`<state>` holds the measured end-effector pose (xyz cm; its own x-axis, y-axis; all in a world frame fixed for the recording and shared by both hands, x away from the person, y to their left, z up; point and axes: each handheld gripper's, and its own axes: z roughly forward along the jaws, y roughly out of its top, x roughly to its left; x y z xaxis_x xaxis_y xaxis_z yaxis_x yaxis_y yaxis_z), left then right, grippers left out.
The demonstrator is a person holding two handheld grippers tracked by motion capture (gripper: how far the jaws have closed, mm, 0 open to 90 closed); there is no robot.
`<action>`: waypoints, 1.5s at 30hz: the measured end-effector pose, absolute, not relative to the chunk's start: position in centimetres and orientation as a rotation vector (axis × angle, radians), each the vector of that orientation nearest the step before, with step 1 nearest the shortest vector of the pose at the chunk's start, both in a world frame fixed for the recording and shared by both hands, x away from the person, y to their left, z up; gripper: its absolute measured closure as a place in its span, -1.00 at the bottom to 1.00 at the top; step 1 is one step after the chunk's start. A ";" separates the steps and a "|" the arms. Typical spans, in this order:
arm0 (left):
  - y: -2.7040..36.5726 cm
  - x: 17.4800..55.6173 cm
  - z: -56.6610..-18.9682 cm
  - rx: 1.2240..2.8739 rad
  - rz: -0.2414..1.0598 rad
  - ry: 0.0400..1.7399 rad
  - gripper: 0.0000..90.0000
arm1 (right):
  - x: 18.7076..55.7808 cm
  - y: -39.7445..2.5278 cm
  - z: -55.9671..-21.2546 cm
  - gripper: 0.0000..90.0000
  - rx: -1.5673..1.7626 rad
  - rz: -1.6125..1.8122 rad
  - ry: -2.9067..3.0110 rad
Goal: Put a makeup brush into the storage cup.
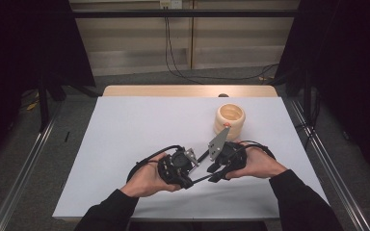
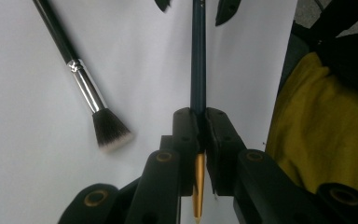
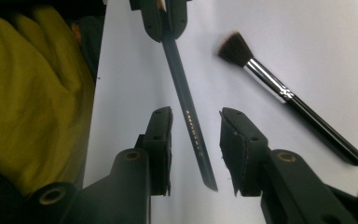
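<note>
A dark teal pencil [image 2: 198,60] with a gold end is clamped between the shut jaws of my left gripper [image 2: 199,112]. Its free end reaches between the open jaws of my right gripper [image 3: 196,114], which stand on either side of the pencil [image 3: 189,116] without touching it. In the high view both grippers meet near the table's front middle, left gripper [image 1: 191,180] facing right gripper [image 1: 215,173], the pencil [image 1: 204,177] spanning them. A black-handled makeup brush [image 2: 86,84] with a silver ferrule lies on the white table beside them, also seen as the brush [image 3: 284,93].
A round wooden cup [image 1: 230,120] stands upright just beyond the right hand. The white table [image 1: 139,130] has open room at left and far. Its front edge is close, with yellow cloth [image 3: 28,93] below it. Metal rails run along both sides.
</note>
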<state>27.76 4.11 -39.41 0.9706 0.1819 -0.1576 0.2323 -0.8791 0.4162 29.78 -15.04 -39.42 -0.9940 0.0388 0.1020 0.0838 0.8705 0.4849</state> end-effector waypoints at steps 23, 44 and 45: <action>3.7 27.6 -39.8 2.661 -0.216 0.246 0.85 | 29.5 -14.4 -40.7 0.87 0.028 -0.765 -2.879; 4.3 28.1 -39.6 2.594 -0.222 0.275 0.64 | 29.7 -14.9 -40.5 0.90 -0.013 -0.809 -2.855; 4.3 28.1 -39.6 2.591 -0.216 0.277 0.59 | 29.7 -15.0 -40.5 0.90 -0.020 -0.806 -2.860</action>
